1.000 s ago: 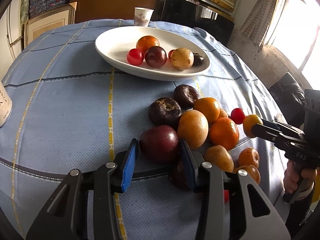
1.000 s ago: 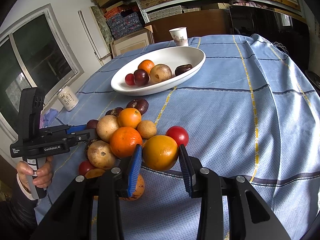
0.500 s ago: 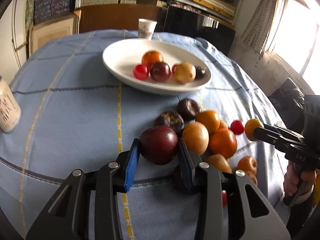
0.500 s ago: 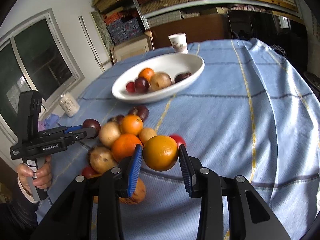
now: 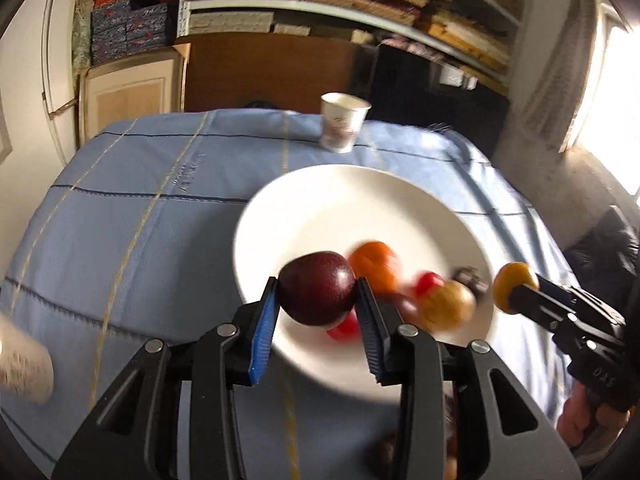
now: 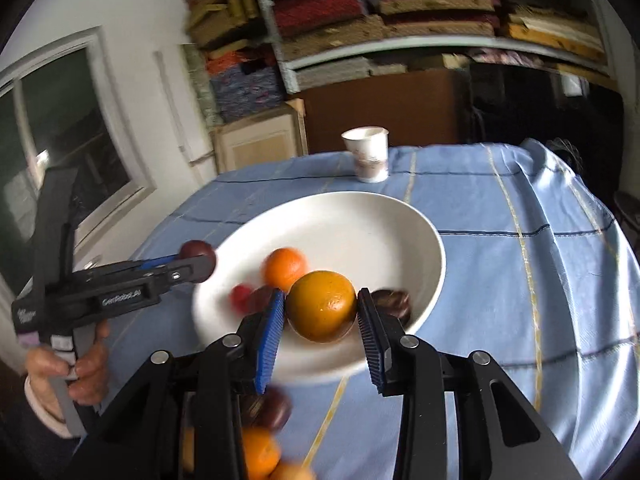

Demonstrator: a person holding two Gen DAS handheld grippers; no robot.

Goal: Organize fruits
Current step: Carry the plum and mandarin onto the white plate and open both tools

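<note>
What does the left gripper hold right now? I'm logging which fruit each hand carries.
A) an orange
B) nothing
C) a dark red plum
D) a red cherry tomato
C: the left gripper is shut on a dark red plum above the white plate.

Shelving (image 5: 340, 4) stacked with folded textiles fills top of frame, brown cabinet (image 5: 272, 76) below it, bright window (image 5: 616, 108) at right edge, white wall (image 6: 132, 40) upper left.

A lived-in home room: cloth-covered table (image 5: 140, 220), crammed shelves (image 6: 400, 40), paper cup (image 6: 368, 156).
</note>
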